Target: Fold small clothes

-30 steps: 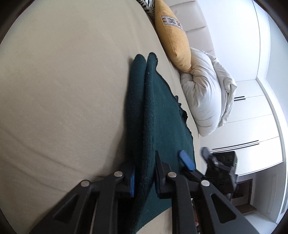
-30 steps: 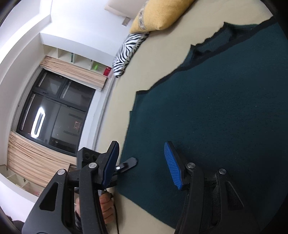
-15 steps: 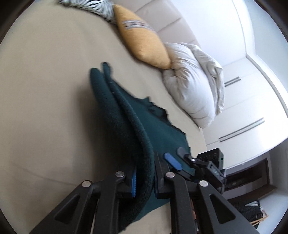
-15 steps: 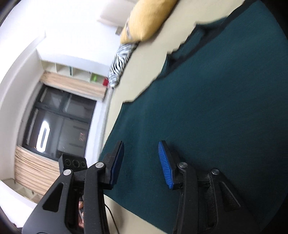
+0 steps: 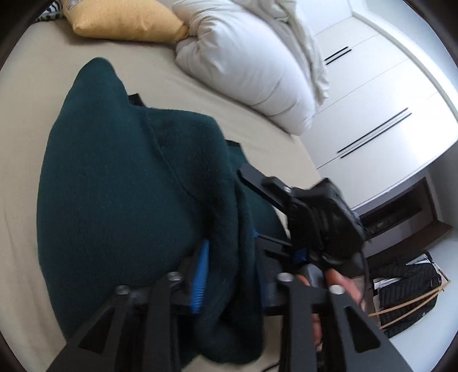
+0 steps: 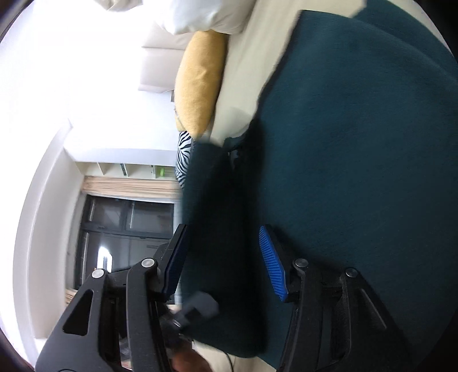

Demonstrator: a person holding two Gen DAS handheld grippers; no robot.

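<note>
Green knit garment on bed | left tongs opening around fold | right tongs opening, parted over cloth

In the left wrist view, a thick fold of the dark green garment bunches between the fingers of the left gripper, covering the right finger's pad, so whether the pads press the cloth cannot be told. The right gripper is blurred beyond it, its fingertips buried behind the fold. The yellow cushion is cut off by the top edge. In the right wrist view, the garment's hanging fold is smeared, and the zebra-striped cushion is mostly hidden behind it.
</note>
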